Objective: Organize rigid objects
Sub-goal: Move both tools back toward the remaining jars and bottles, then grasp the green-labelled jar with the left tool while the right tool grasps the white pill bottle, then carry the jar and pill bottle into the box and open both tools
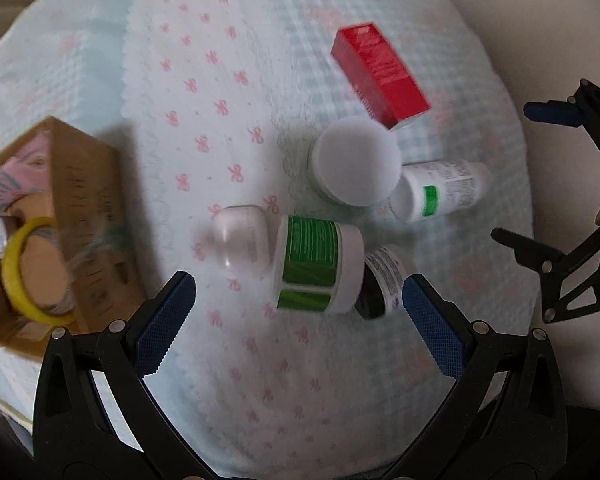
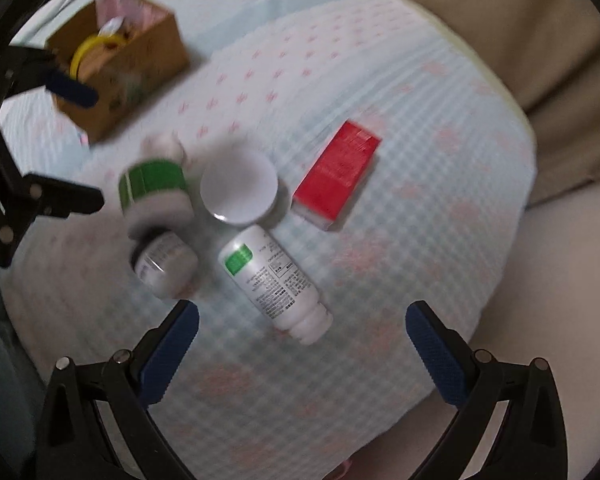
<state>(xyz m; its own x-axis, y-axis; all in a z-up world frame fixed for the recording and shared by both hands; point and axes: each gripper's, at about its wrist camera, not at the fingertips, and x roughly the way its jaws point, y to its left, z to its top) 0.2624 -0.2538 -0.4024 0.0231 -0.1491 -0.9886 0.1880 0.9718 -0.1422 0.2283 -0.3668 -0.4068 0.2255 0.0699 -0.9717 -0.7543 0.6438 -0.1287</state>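
Note:
A cluster of rigid items lies on the round cloth-covered table (image 1: 340, 380): a green-labelled white jar (image 1: 318, 264) on its side, a small clear bottle (image 1: 240, 242), a dark-capped bottle (image 1: 382, 280), a white round lid (image 1: 356, 160), a white pill bottle (image 1: 440, 194) and a red box (image 1: 380, 76). My left gripper (image 1: 298, 304) is open, hovering just short of the green jar. My right gripper (image 2: 302, 332) is open near the white pill bottle (image 2: 274, 282); the red box (image 2: 338, 174) and green jar (image 2: 154, 186) lie beyond.
A cardboard box (image 1: 80, 216) at the table's left holds a yellow tape roll (image 1: 28, 272) and other items; it also shows in the right wrist view (image 2: 140, 60). The table's edge curves on the right, with beige floor beyond it.

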